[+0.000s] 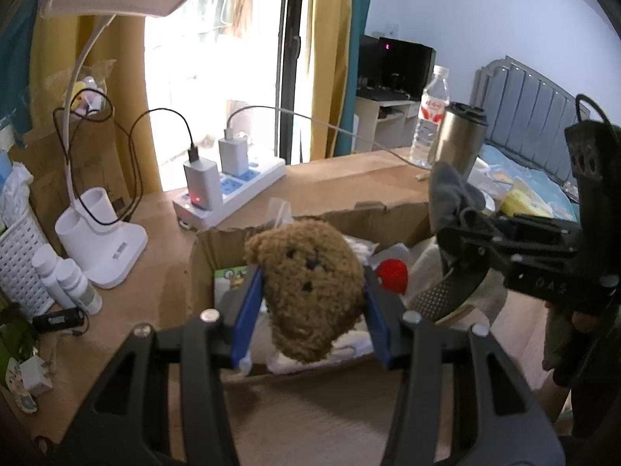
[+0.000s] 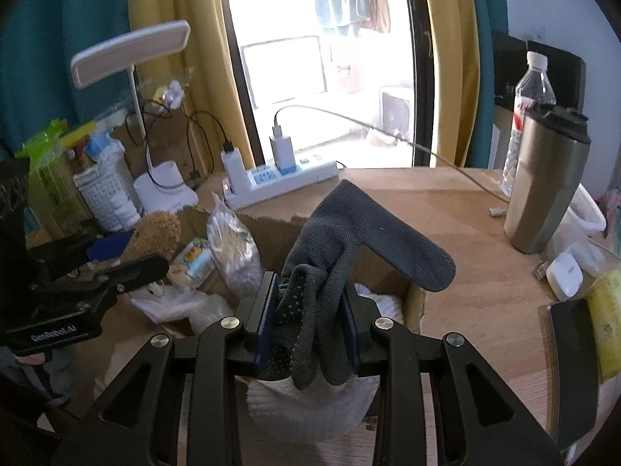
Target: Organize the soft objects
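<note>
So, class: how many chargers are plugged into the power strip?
2. A grey charger with a black cable sits at the strip's near end; a white charger with a white cable sits beside it, toward the window. None looks hidden.

A curly brown plush toy head (image 1: 310,291) with small dark stitched eyes hangs above the open cardboard box (image 1: 202,256) near the tabletop's front edge. A dark grey knit glove (image 2: 341,240) — dotted with grip bumps on its palm — droops above the same box, fingers down, cuff jutting toward the tabletop's right edge.
</note>
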Demonstrator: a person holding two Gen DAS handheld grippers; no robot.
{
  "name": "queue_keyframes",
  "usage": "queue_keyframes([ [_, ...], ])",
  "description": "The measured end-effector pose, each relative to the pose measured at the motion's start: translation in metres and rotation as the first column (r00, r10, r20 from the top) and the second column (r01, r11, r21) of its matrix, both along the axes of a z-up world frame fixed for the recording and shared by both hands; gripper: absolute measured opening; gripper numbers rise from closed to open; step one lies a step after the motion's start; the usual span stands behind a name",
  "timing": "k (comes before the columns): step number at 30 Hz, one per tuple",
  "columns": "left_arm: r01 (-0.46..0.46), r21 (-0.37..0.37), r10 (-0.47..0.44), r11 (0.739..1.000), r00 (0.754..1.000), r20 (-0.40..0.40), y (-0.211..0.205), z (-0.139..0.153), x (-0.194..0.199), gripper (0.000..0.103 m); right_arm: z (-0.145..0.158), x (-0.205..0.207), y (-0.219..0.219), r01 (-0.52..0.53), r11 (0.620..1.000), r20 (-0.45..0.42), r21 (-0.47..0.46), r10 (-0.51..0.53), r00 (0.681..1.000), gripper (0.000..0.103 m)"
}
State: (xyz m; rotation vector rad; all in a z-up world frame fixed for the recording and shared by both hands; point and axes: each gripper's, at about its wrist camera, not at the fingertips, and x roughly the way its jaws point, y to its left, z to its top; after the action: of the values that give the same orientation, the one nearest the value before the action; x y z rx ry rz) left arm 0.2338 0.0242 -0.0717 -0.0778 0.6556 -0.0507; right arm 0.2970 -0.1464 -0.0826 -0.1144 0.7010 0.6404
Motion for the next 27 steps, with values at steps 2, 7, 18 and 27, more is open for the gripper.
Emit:
queue_keyframes([
  [2,0.000,-0.003,0.000,1.000,1.000,-0.005,0.000,-0.002,0.001,0.051,-0.007,0.002,0.003,-0.004,1.000,-0.018,-0.030,0.003,1.000,0.033],
  [7,-0.001,-0.009,0.001,1.000,1.000,-0.017,0.000,-0.005,0.004,0.054,-0.014,0.003,0.006,-0.006,0.999,-0.033,-0.048,0.005,0.999,0.051],
  [18,-0.031,-0.019,0.031,0.999,1.000,-0.005,0.005,-0.001,0.001,0.071,0.000,-0.005,-0.003,0.033,0.999,0.010,-0.028,-0.033,0.999,0.058],
  [27,-0.041,-0.021,0.042,0.999,0.998,0.049,0.004,0.013,-0.017,0.075,0.014,-0.024,-0.008,0.043,0.999,0.046,-0.024,-0.042,0.998,0.058],
])
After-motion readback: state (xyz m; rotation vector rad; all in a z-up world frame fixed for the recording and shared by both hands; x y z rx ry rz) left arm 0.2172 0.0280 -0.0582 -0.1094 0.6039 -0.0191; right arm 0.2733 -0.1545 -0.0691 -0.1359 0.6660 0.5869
